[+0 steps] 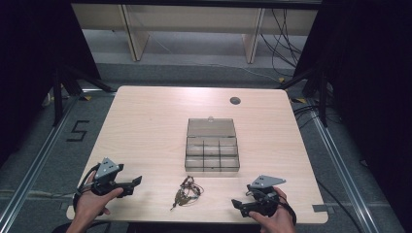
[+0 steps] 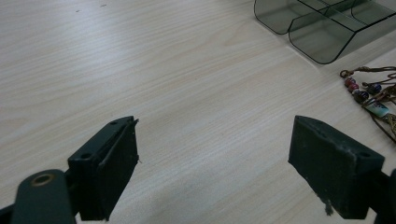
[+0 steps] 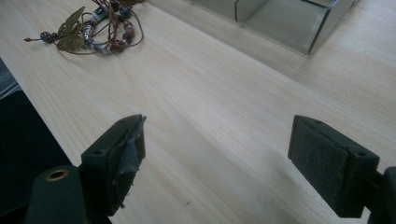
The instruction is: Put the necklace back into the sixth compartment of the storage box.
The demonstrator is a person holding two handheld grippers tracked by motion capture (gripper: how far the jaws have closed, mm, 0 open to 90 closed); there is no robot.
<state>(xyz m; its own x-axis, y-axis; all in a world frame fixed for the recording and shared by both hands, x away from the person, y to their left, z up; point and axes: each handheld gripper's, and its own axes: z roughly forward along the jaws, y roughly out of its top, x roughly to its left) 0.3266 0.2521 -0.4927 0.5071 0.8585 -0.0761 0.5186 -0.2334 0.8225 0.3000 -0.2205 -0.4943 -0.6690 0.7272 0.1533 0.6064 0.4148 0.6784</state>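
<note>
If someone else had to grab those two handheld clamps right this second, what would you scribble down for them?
Left gripper: open, holding nothing, near the table's front left corner.
Right gripper: open, holding nothing, near the front right edge.
Beaded jewellery: a tangle of cord, beads and a bronze dragonfly charm, lying on the table between the two grippers, untouched.
Clear compartment box: mid-table, just behind the jewellery, lid open, compartments look empty.
Done: nothing moved yet.
Left: probably pick up the jewellery and place it in a compartment.
</note>
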